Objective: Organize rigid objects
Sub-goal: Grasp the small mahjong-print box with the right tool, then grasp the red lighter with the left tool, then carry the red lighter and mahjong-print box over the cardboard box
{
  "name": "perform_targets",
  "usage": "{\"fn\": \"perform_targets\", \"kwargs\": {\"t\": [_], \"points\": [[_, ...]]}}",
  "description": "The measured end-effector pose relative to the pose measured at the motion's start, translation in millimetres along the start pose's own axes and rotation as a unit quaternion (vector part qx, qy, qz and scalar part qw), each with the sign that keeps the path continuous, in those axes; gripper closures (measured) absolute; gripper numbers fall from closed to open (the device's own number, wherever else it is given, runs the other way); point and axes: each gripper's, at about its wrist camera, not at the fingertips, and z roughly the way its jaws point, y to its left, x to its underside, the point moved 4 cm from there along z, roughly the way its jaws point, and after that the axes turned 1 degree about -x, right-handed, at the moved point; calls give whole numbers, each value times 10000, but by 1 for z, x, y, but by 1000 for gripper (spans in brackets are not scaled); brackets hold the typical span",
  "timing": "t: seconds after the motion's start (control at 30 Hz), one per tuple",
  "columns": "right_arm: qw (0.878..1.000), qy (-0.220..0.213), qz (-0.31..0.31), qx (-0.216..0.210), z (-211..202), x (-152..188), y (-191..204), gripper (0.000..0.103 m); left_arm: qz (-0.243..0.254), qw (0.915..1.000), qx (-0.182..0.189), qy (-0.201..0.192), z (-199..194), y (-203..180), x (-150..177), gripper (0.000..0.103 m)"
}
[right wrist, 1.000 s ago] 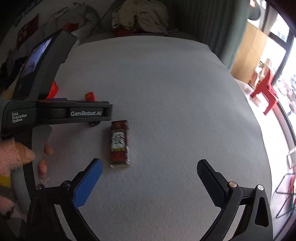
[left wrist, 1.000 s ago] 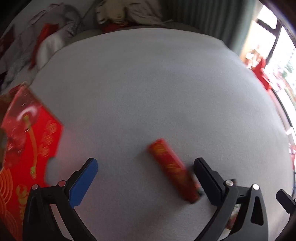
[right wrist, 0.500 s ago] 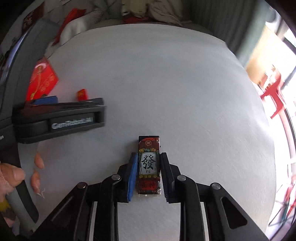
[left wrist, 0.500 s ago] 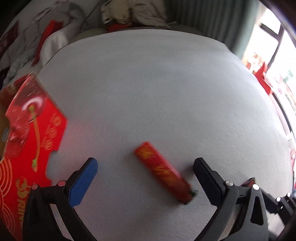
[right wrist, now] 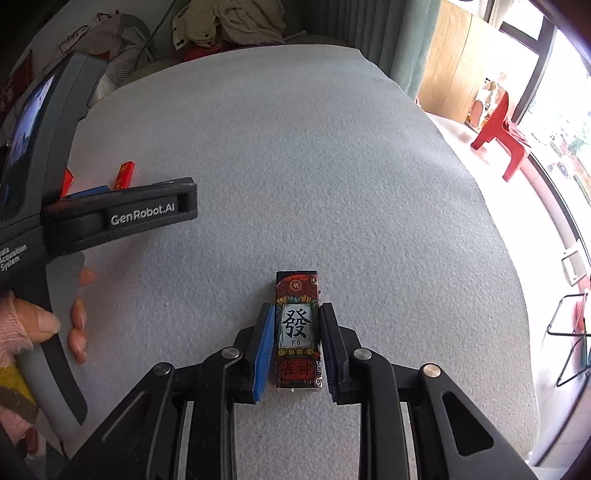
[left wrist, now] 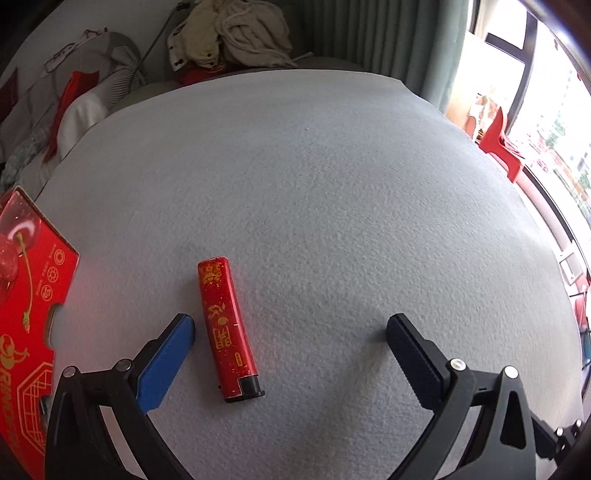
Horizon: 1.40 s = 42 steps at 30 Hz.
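Felt (right wrist: 332,166) carries a glossy rectangular lighter (right wrist: 297,328) clamped in the right gripper (right wrist: 297,332); left gripper (left wrist: 291,332) gapes.

The dark decorated lighter (right wrist: 297,334) bears a white panel with the large character 發 and "Fō" beneath it, and red characters 雀神 below that panel. To the left of this lighter, the left tool's (left wrist: 291,325) body reads "GenRobot.AI", with a partly cut "Acquisition System" further left.

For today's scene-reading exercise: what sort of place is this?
Probably a room in a home: a table under a pale felt cover, heaped clothes behind it, long curtains beside a big window.
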Motion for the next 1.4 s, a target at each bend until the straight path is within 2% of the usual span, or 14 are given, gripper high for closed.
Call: {"fn": "perform_targets", "kwargs": {"t": [0.23, 0.33, 0.43, 0.6, 0.63, 0.67, 0.7, 0.73, 0.77, 0.87, 0.93, 1.17, 1.4], "points": [[10000, -20, -68, 26, -5, -2, 7, 77, -94, 9999, -48, -66, 3, 3, -6, 0], [9999, -4, -114, 43, 9, -14, -16, 77, -106, 9998, -58, -148, 4, 2, -7, 0], [9999, 21, -156, 58, 11, -18, -16, 77, -142, 9996, -90, -205, 3, 2, -3, 0], [9999, 25, -98, 47, 14, -20, -18, 77, -87, 9999, -49, -12, 5, 0, -9, 1], [10000, 10, -76, 41, 14, -20, -18, 77, -72, 10000, -19, 27, 6, -1, -11, 4], [10000, -10, -49, 34, 14, -20, -18, 77, 28, 10000, 45, 24, 3, -3, -11, 9], [10000, -19, -22, 32, 14, -20, -19, 77, 163, 9997, 147, -63, -2, -6, -12, 36], [10000, -36, 6, 31, 13, -20, -20, 77, 315, 9991, 259, -119, -6, -10, -12, 80], [10000, -45, 35, 27, 12, -19, -21, 78, 436, 9982, 400, -65, -8, -12, -12, 83], [9995, -172, 255, -35, 2, -16, -26, 78, 371, 9964, 734, 186, -13, -5, -9, 83], [9989, -297, 358, -115, -10, -14, -28, 78, 316, 9958, 850, 118, -24, 3, -3, 83], [9965, -597, 475, -343, -40, -14, -19, 78, 469, 9935, 954, -416, -85, 23, 17, 83], [9942, -887, 219, -560, -67, -26, 22, 78, 391, 9907, 869, -973, -149, 56, 23, 83]]}}
